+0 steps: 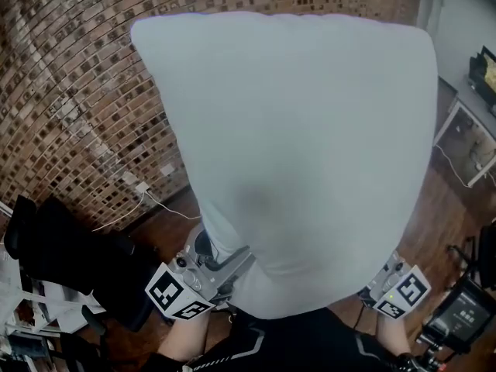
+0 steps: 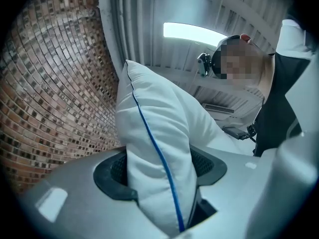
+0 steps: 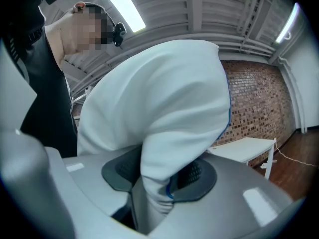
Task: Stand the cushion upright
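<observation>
A large white cushion [image 1: 298, 146] with blue piping fills the middle of the head view, held up in the air in front of me. My left gripper [image 1: 225, 273] is shut on its lower left edge, and in the left gripper view the cushion [image 2: 154, 148] is pinched between the dark pads. At the lower right corner my right gripper [image 1: 372, 285] is shut on the cushion too. In the right gripper view the cushion [image 3: 164, 113] bulges up out of the jaws. The cushion hides most of both grippers' jaws in the head view.
A brick wall [image 1: 77, 91] stands behind the cushion. A black chair [image 1: 70, 258] sits low on the left above the wooden floor [image 1: 446, 208]. A white table [image 1: 469, 142] stands at the right edge, and a device with a screen [image 1: 465, 316] at the lower right.
</observation>
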Motion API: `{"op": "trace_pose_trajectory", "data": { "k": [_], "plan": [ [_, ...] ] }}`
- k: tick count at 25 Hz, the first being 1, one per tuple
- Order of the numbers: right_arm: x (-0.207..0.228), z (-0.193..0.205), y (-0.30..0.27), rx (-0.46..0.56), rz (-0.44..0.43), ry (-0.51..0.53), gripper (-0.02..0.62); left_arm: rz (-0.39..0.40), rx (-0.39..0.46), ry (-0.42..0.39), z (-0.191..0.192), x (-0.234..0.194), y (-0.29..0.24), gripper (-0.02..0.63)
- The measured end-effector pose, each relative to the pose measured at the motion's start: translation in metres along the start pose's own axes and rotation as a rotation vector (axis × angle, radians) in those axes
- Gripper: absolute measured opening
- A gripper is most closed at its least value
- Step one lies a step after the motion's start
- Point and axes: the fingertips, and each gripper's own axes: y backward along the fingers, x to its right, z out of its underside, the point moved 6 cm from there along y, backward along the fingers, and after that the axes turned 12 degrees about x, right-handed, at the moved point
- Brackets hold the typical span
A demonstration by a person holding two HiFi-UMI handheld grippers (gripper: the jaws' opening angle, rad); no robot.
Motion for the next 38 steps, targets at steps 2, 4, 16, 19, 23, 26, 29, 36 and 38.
{"op": "trace_pose_trajectory", "data": {
  "k": [2,4,16,19,23,26,29,36,38],
  "plan": [
    [0.007,-0.004,-0.032,0.0,0.008,0.017,0.175,0.016,0.016,0.006,-0.009,-0.032,-0.005,0.287],
    [0.014,-0.004,-0.064,0.003,0.022,0.023,0.173,0.03,0.015,0.014,-0.015,-0.066,-0.012,0.285],
    [0.082,0.023,-0.18,-0.051,0.049,0.005,0.173,0.026,-0.01,0.061,0.005,-0.201,-0.05,0.282],
    [0.121,0.031,-0.208,-0.053,0.02,0.005,0.173,0.009,-0.012,0.049,0.022,-0.236,-0.075,0.282],
    [0.175,0.034,-0.236,-0.035,-0.017,-0.009,0.172,-0.026,0.014,0.018,0.041,-0.269,-0.109,0.282],
    [0.215,0.029,-0.251,-0.021,-0.036,-0.015,0.172,-0.034,0.024,0.008,0.05,-0.288,-0.14,0.278],
    [0.251,0.022,-0.269,-0.029,-0.062,-0.011,0.172,-0.028,0.029,-0.011,0.057,-0.307,-0.174,0.279],
    [0.313,0.024,-0.305,-0.055,-0.075,-0.032,0.17,-0.048,0.018,-0.016,0.078,-0.351,-0.221,0.279],
    [0.324,0.027,-0.315,-0.054,-0.067,-0.038,0.17,-0.039,0.007,-0.011,0.082,-0.366,-0.23,0.279]
  ]
}}
